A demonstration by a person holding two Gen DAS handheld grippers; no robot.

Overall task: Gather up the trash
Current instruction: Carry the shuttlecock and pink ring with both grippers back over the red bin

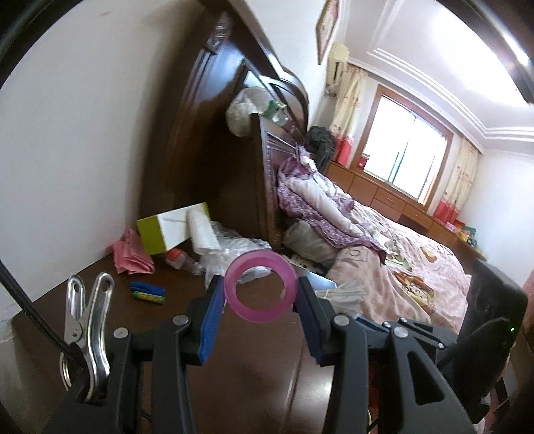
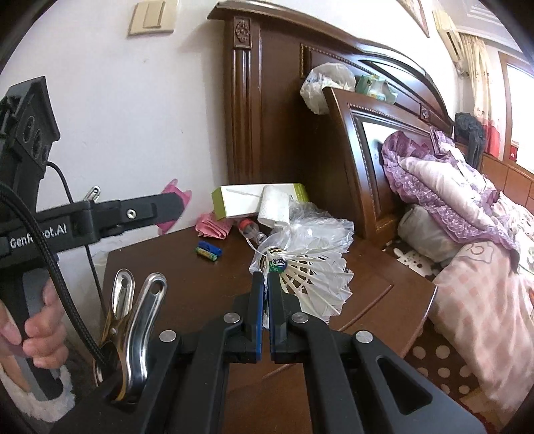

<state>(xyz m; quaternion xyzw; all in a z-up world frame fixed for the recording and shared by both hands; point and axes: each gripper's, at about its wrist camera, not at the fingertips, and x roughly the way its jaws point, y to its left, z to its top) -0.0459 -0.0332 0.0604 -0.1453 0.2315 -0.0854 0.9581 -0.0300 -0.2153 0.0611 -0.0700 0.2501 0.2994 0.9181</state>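
On the dark wooden tabletop [image 2: 160, 253] lie one green-and-white box [image 2: 240, 200], one white paper roll [image 2: 275, 207], one small bottle with a red cap [image 2: 250, 230], one crumpled clear plastic bag [image 2: 317, 230], one folded pink cloth [image 2: 213, 227] and a little blue-and-green pair of batteries [image 2: 208, 251].

The left gripper [image 1: 262, 290] has its jaws about half open and closed on one pink tape ring [image 1: 260, 287], pads pressing at its 9 and 3 o'clock sides; the ring is held up clear of the tabletop. The right gripper [image 2: 267, 297] has its jaws nearly closed, pinching one white feather shuttlecock [image 2: 313, 280], which fans out toward 2 o'clock from the tips.

Only the right wrist view shows the shuttlecock, a wall switch [image 2: 152, 16] at 11 o'clock, and the person's hand [image 2: 30, 330] on the left gripper's handle at 8 o'clock. Only the left wrist view shows the ring's open centre, the window [image 1: 405, 157] at 2 o'clock and most of the bed [image 1: 417, 267].
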